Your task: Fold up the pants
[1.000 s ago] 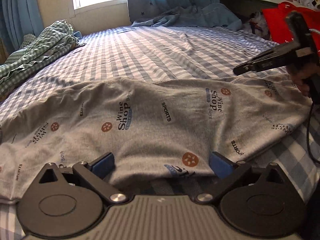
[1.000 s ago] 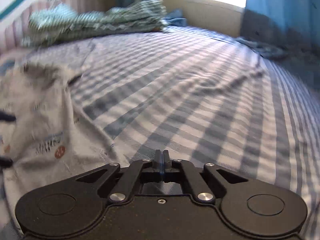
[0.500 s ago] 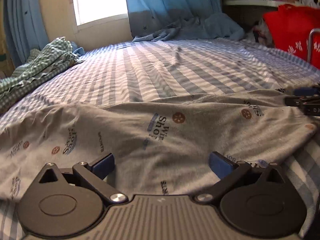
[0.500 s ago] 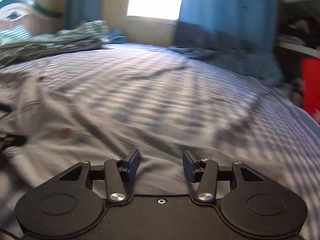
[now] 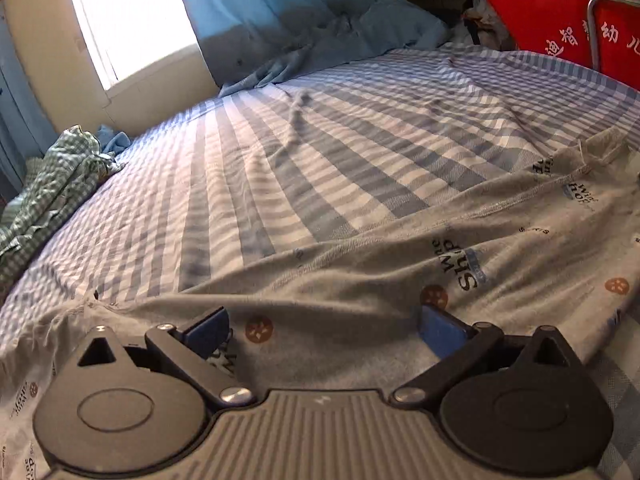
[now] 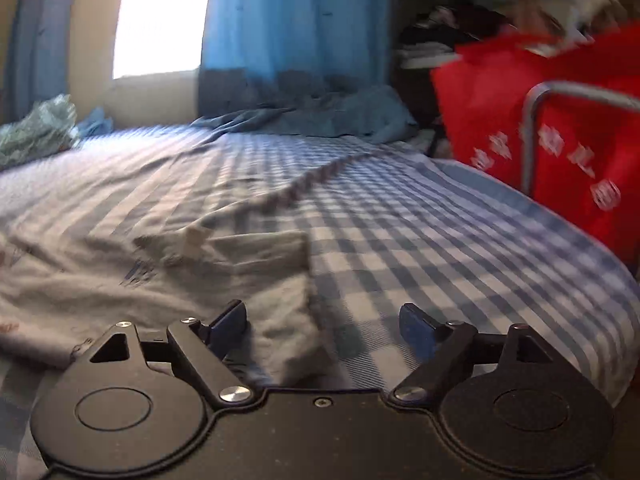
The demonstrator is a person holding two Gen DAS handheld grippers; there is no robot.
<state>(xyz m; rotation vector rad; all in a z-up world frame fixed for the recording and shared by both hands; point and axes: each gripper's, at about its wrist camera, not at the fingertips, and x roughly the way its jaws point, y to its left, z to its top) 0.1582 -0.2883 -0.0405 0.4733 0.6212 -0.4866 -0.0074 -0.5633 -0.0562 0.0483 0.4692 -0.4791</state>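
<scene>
A bed point(image 5: 320, 152) under a blue-and-white checked sheet fills the room's middle, with a bright window point(image 5: 132, 16) and blue curtains point(image 5: 280, 12) behind it. A green checked quilt point(image 5: 52, 184) is bunched at the far left edge; a red bag point(image 6: 540, 120) and a metal rail point(image 6: 532, 136) stand at the right side. The grey printed pants point(image 5: 400, 280) lie spread along the near edge. The left gripper point(image 5: 322, 330) hangs over them, jaws wide apart. The right gripper point(image 6: 324, 322), jaws just opened wide, straddles the waistband end point(image 6: 256, 264) without pinching it.
</scene>
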